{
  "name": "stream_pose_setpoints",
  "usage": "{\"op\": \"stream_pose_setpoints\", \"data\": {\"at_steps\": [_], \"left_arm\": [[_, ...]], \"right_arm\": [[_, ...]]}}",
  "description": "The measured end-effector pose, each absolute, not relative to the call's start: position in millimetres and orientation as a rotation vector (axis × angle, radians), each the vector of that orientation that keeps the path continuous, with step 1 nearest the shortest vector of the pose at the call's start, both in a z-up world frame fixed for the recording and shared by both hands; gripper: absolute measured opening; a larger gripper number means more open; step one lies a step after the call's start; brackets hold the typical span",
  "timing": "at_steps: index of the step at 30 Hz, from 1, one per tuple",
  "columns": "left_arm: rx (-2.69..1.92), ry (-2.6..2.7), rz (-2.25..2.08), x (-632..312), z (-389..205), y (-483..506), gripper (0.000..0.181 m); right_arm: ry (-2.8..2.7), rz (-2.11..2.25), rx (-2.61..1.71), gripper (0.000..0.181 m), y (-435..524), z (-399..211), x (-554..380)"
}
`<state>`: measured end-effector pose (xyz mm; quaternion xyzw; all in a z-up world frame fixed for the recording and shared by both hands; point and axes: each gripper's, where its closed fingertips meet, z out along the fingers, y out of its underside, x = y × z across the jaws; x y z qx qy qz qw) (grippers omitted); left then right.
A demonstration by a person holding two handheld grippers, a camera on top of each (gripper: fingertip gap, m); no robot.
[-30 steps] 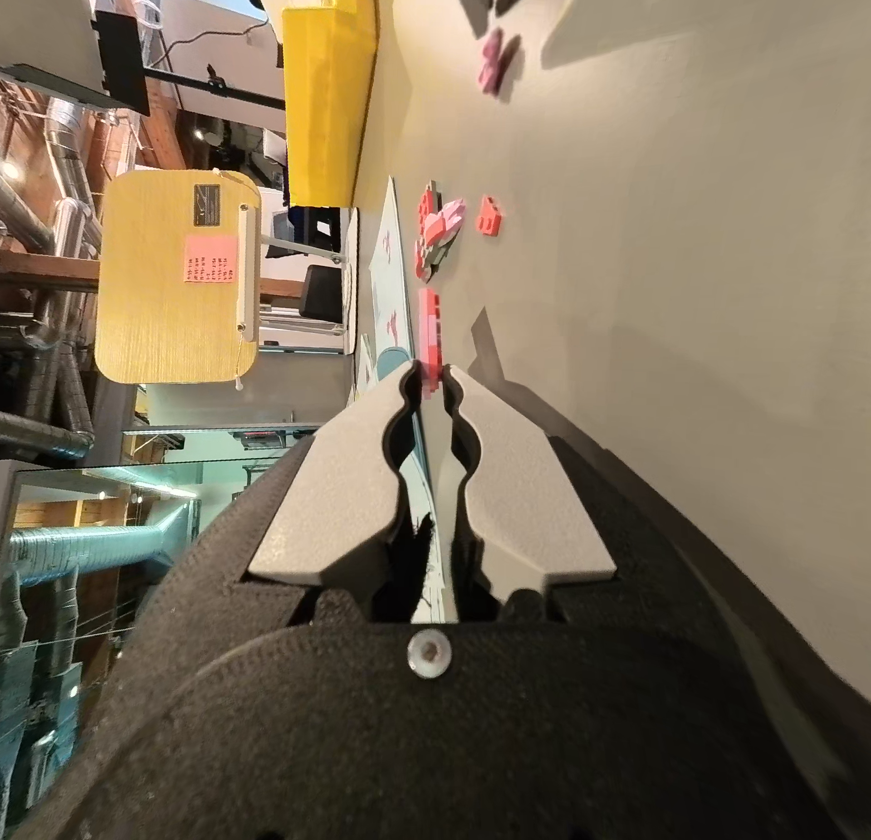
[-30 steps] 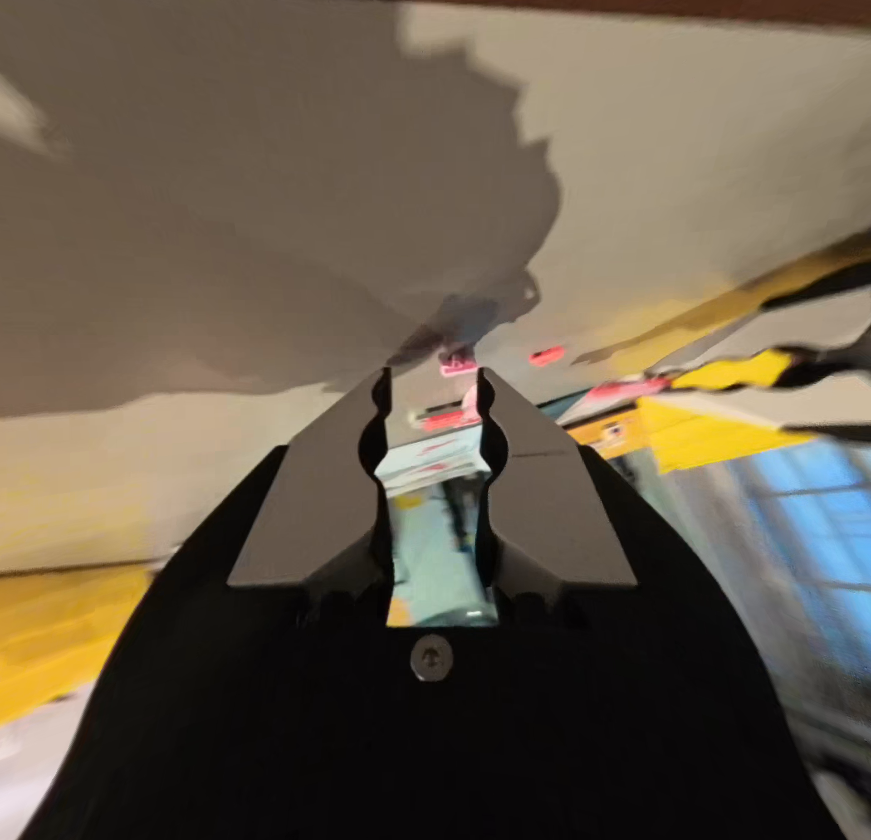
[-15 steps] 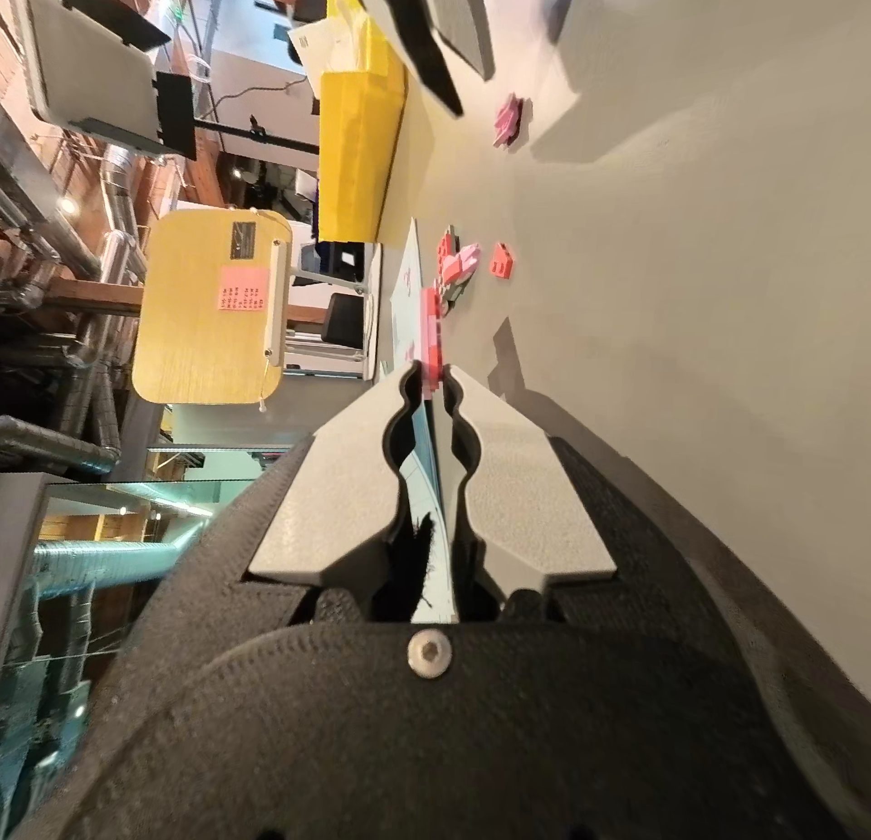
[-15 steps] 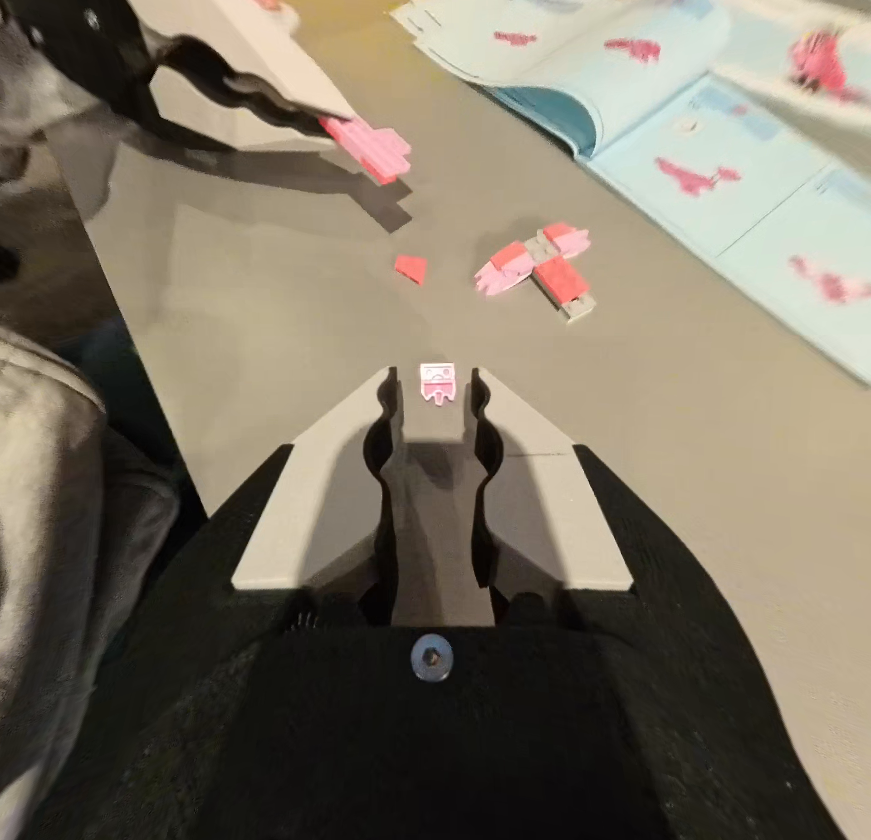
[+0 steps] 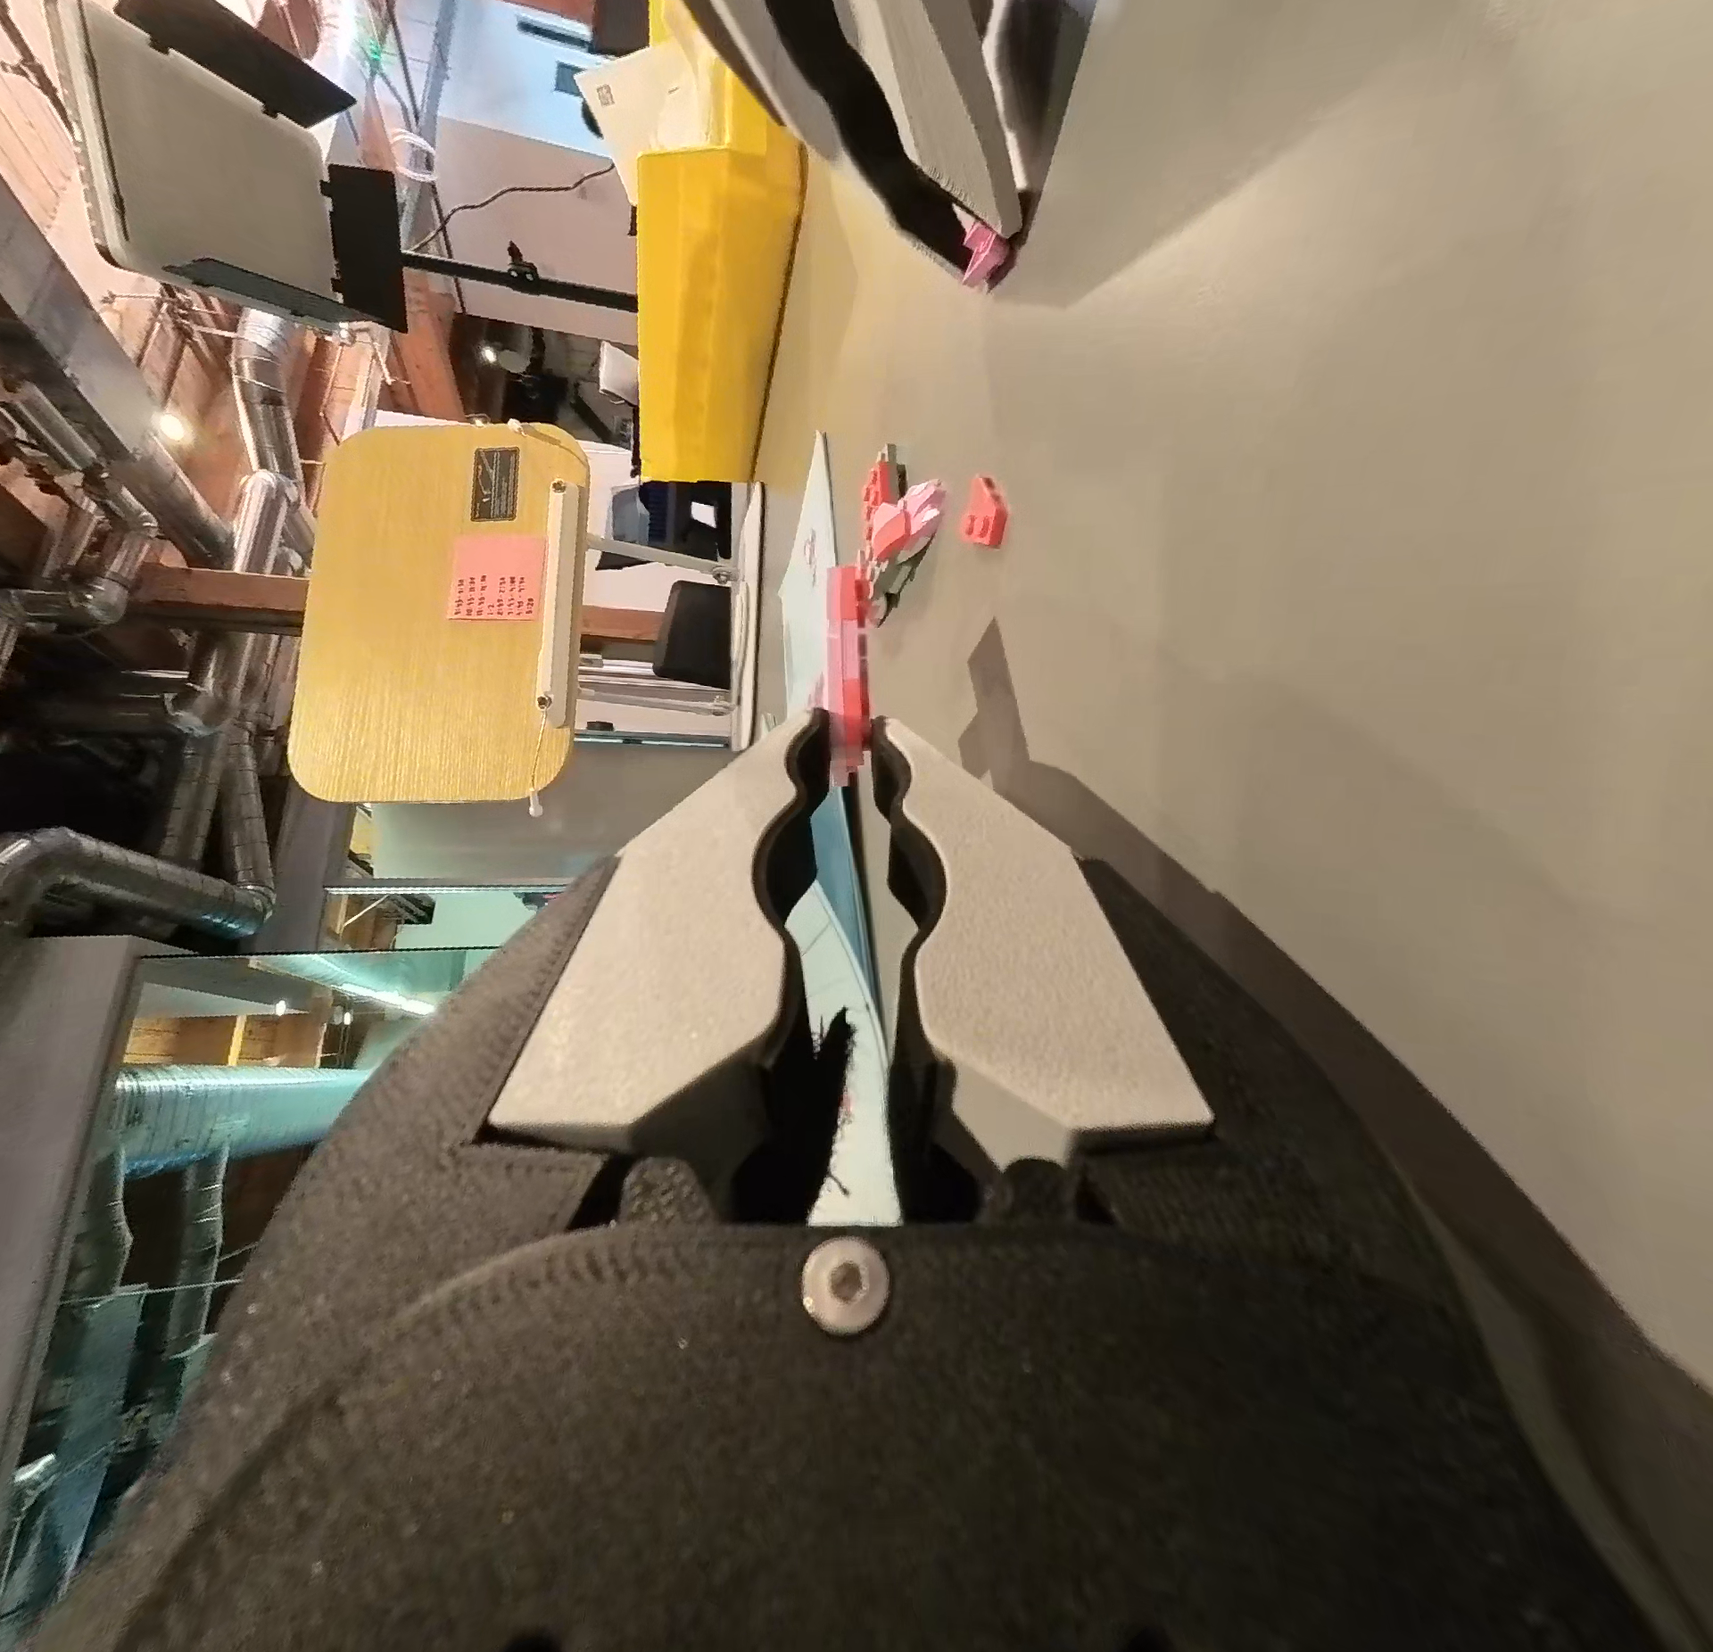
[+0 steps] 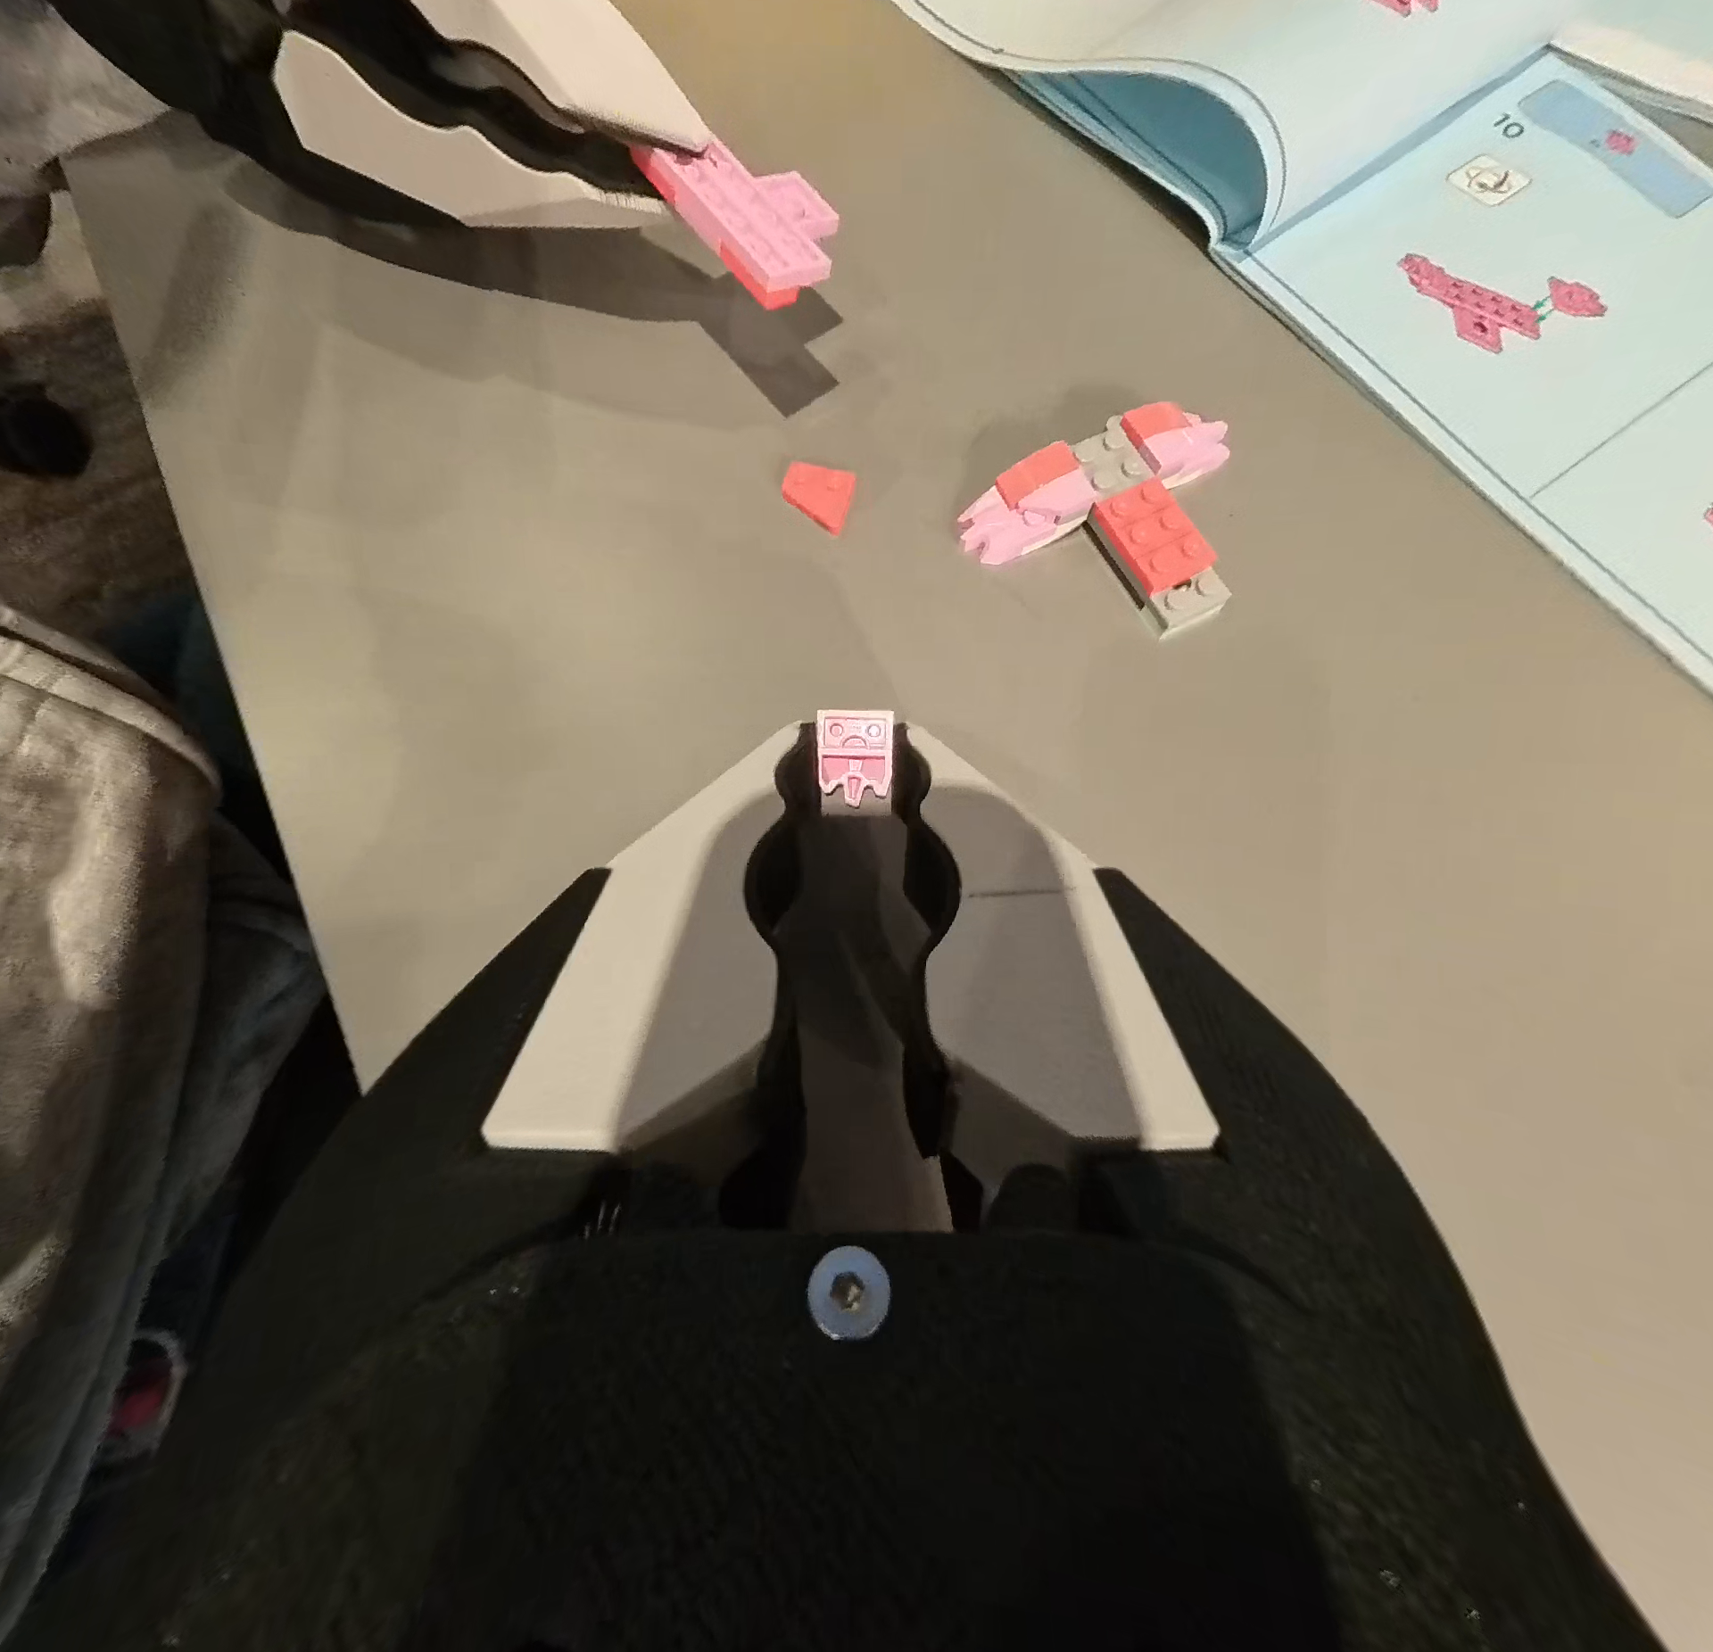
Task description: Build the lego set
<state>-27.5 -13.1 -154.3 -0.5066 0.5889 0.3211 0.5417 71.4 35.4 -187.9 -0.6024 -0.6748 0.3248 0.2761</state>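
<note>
My left gripper is shut on a flat pink and red plate assembly and holds it edge-on above the grey table. It also shows in the right wrist view, with the assembly sticking out of its tips. My right gripper is down at the table with its fingertips closed on a small pink printed tile. In the left wrist view the right gripper shows at the top with the tile at its tip.
A small red wedge piece and a pink, red and grey sub-assembly lie ahead on the table. An open light-blue instruction booklet lies at the right. A yellow box stands farther back. The table edge and a person's grey clothing are at the left. My right fingertips sit around 12 cm from my left ones.
My right gripper swung down to the table, moved up to the pink tile and closed on it. My left gripper still holds the plate assembly, shifted only slightly.
</note>
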Motion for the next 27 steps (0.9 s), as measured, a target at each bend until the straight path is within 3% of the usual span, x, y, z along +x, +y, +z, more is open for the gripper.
{"op": "stream_pose_setpoints", "data": {"at_steps": [13,27], "left_arm": [[-1.166,1.341,0.761,-29.5,-144.1,-12.0,0.007],[-1.123,1.297,0.777,-29.3,-134.4,-7.2,0.007]], "right_arm": [[-2.023,1.084,-1.038,0.014,20.0,-132.4,-3.3],[-2.014,1.213,-0.998,0.014,20.8,-113.8,-14.9]]}}
